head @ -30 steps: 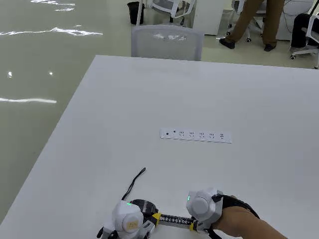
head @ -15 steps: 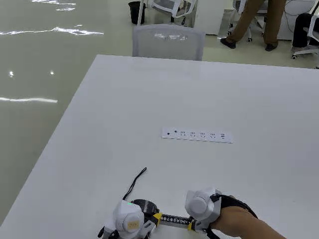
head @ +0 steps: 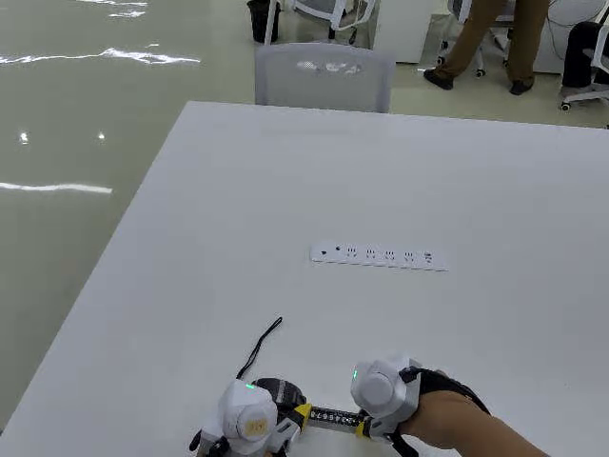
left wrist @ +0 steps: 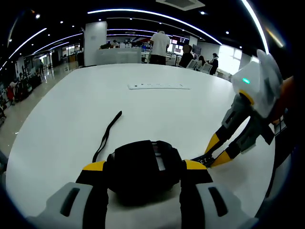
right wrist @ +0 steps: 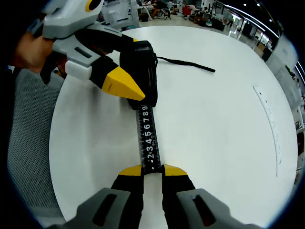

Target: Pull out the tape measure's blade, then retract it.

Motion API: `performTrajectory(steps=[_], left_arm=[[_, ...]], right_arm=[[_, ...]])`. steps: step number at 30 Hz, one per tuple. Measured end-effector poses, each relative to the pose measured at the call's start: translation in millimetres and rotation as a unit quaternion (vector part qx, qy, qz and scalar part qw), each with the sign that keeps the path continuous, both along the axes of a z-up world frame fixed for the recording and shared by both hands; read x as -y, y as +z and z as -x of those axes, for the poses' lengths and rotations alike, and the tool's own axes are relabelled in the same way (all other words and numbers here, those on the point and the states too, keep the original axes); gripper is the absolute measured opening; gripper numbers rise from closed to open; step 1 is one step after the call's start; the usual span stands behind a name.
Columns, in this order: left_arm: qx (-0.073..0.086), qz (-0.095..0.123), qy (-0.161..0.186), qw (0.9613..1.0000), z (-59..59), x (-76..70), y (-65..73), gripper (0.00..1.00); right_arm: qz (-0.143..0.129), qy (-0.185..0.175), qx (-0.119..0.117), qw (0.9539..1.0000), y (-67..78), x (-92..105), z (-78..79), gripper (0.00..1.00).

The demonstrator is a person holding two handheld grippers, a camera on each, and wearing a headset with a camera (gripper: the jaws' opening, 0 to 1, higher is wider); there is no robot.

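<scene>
Two tools on one tape measure

black tape measure, yellow-tipped fingers

White table, grey chair, glossy floor

The table is looked down on from high and behind in the head view, with the left gripper and right gripper at its lower edge. The left gripper view is set close behind jaws clamped round the tape measure. The right gripper view is aimed along the blade pinched between its jaws. The tape measure and the power strip beyond the jaws are shared by all three.
</scene>
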State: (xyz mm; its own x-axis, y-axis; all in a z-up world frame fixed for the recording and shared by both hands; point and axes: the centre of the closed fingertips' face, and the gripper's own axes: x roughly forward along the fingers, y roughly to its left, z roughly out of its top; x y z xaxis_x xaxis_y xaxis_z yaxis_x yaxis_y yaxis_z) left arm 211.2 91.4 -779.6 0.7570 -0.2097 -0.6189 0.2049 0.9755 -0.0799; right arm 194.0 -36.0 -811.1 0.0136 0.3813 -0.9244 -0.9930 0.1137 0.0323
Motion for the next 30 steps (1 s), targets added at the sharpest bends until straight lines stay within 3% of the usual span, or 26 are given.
performTrajectory(steps=[30], left_arm=[[0.0,0.001,-0.002,1.0,-0.7,0.5,-2.5,0.56]], right_arm=[[-0.009,0.005,-0.002,0.9999,1.8,-13.7,2.0,0.13]])
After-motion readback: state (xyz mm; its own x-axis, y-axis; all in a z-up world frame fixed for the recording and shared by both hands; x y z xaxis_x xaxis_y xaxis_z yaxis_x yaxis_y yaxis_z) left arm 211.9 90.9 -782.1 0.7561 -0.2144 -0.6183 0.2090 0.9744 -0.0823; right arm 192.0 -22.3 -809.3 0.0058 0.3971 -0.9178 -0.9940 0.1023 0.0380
